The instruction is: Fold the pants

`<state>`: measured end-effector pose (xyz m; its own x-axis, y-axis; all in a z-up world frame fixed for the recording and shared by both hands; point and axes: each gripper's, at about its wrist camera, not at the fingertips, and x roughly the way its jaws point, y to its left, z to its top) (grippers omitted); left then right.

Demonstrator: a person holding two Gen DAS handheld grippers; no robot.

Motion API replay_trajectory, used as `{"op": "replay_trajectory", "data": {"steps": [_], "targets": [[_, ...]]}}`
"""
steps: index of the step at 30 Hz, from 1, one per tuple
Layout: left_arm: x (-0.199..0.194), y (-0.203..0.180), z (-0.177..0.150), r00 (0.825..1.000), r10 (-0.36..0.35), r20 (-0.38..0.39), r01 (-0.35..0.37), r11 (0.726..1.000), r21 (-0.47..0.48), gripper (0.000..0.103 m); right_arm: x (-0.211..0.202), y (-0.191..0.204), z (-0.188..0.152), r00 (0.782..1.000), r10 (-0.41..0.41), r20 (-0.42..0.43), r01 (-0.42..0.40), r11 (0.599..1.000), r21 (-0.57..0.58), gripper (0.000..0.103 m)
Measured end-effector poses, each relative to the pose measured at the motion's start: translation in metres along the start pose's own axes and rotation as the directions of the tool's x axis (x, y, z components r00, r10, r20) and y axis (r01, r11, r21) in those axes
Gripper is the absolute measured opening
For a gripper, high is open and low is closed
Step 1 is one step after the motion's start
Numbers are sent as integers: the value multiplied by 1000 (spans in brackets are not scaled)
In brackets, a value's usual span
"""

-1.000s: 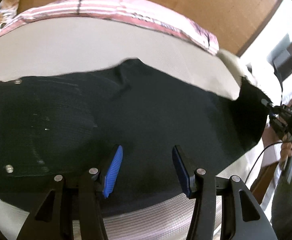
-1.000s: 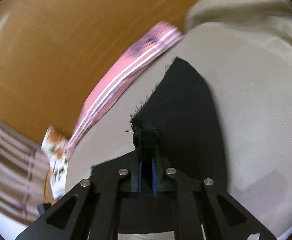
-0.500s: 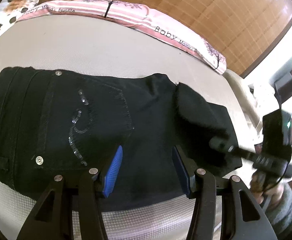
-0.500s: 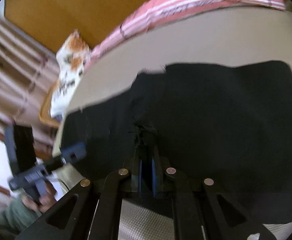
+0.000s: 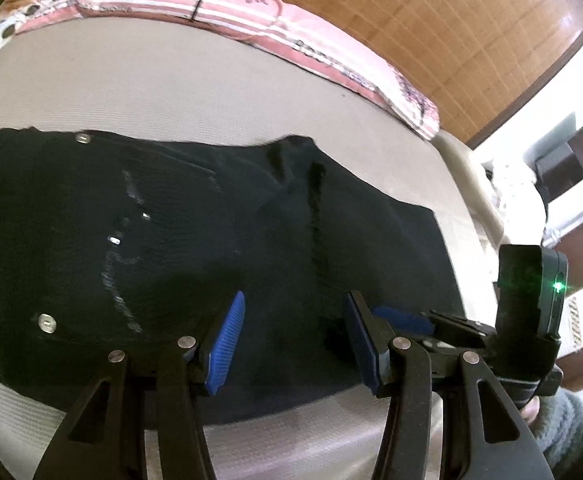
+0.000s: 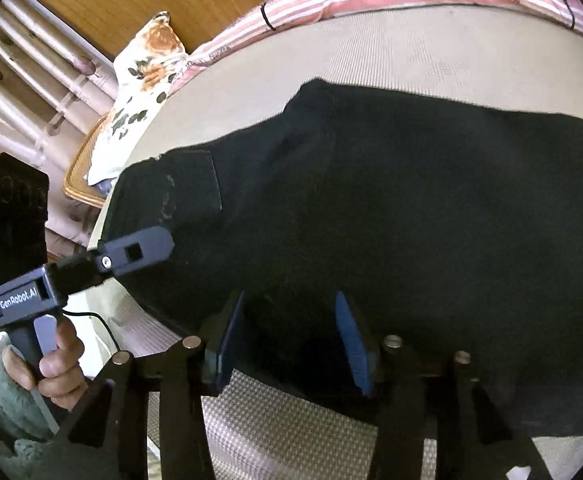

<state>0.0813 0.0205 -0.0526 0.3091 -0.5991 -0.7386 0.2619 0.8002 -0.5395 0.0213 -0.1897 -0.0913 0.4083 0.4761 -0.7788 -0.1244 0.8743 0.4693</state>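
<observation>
Right gripper (image 6: 289,344) had just been opening, nothing between its pads; left gripper (image 5: 295,344) stood apart. Folded pants (image 6: 371,208) ahead wanted smoothing flat

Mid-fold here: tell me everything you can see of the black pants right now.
The black pants lie flat on the beige bed cover, folded into a compact slab. They look like denim, with metal rivets, a back pocket and glittery stitching. The right gripper has just opened, its jaws over the near edge; the left gripper hovers open above them.
</observation>
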Motion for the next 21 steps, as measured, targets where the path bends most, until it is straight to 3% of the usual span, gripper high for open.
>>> {"op": "replay_trajectory", "data": {"steps": [5,10,16,21], "targets": [[14,-8,-4,986,-114,-120,108,993,-51,53,-34,-21,0,996,-25,91,17,996,84,48],[41,-4,-2,947,-219,-235,175,965,-197,53,-64,-47,-3,985,-67,161,40,985,165,48],[70,0,-2,910,-272,-314,167,932,-323,53,-78,-68,-7,977,-80,197,32,971,236,50],[84,-9,2,893,-304,-333,181,918,-352,53,-75,-73,-6,976,-73,206,16,965,262,50]]}}
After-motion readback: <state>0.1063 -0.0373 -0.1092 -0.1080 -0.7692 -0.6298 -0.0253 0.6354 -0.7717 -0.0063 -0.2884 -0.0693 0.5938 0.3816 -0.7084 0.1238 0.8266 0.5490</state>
